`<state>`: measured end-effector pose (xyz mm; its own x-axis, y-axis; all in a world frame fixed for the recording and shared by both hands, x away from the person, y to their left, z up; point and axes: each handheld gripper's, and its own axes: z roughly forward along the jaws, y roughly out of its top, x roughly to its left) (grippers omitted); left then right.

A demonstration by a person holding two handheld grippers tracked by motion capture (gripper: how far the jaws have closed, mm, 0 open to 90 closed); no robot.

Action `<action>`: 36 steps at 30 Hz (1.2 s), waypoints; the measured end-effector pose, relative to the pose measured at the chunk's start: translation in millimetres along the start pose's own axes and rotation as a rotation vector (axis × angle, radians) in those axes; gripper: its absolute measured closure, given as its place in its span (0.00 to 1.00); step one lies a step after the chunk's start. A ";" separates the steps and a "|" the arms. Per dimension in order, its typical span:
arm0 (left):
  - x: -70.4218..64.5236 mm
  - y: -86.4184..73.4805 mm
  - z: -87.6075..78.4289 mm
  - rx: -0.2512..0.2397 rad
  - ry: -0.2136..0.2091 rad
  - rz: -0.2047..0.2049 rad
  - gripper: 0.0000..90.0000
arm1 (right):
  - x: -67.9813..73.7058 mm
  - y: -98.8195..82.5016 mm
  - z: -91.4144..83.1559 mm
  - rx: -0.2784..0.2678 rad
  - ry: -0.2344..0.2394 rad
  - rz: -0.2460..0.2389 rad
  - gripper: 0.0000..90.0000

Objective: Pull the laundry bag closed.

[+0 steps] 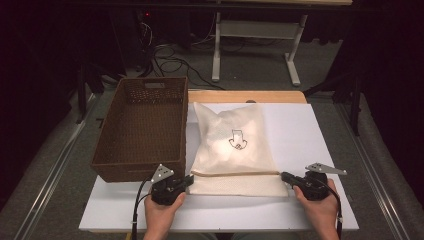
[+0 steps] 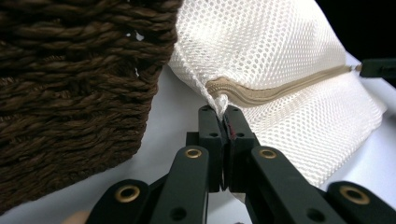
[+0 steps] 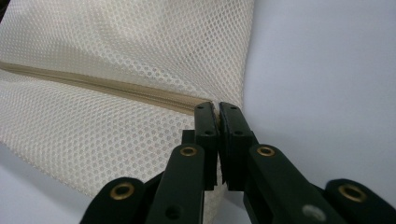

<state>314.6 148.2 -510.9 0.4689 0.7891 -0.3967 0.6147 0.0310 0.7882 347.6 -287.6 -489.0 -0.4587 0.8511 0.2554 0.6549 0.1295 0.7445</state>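
A high camera is looking forward and down over the table point(image 1: 310, 130). Two gripper cameras are peering close along their jaws, sharing the mesh bag's zipper point(image 2: 275, 91).

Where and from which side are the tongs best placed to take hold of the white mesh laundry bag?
Probably at the two ends of the beige zipper on the white mesh laundry bag, from the near side: the bag lies flat, and its corner fabric there offers a thin edge.

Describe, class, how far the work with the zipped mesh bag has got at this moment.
Done: clothing sits inside the mesh bag, and its beige zipper runs the full width. In hand: the left gripper pinches the bag's corner and the right gripper is shut at the zipper's other end. Likely left: the wicker basket beside it holds nothing yet.
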 end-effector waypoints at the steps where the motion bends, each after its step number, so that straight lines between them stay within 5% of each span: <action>1: 0.5 -0.7 0.5 0.006 -0.004 0.002 0.98 | -0.8 -0.7 0.2 0.001 0.002 0.010 0.98; 5: -0.7 -1.2 0.3 0.001 -0.010 0.013 0.98 | -1.5 -1.2 0.5 -0.001 -0.002 0.002 0.97; 7: 4.5 -1.9 -2.2 -0.009 -0.090 0.018 0.95 | -5.2 -1.3 -2.0 -0.024 0.026 0.013 0.92; 10: 8.9 3.4 -10.4 -0.031 -0.154 0.037 0.59 | -15.3 -0.3 -6.4 -0.061 0.130 0.066 0.55; 12: 8.2 8.4 -19.2 -0.054 -0.170 0.057 0.39 | -16.0 1.5 -9.1 -0.055 0.135 0.046 0.36; 18: 6.9 11.9 -40.8 -0.109 -0.129 0.110 0.10 | -9.0 4.8 -17.5 -0.094 0.129 0.006 0.23; 22: 7.3 10.8 -48.3 -0.094 -0.134 0.155 0.05 | -11.7 5.0 -23.1 -0.106 0.124 -0.009 0.22; 30: 22.3 10.7 -58.2 -0.097 -0.086 0.110 0.08 | -21.2 1.9 -31.7 -0.124 0.089 -0.026 0.18; 36: 33.5 8.2 -67.4 -0.085 -0.042 0.130 0.09 | -33.2 0.2 -35.2 -0.137 0.073 0.005 0.19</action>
<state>292.6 216.3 -486.0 0.5685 0.7633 -0.3069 0.4917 -0.0162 0.8706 341.8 -333.8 -475.7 -0.5011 0.8119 0.2994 0.5715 0.0507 0.8190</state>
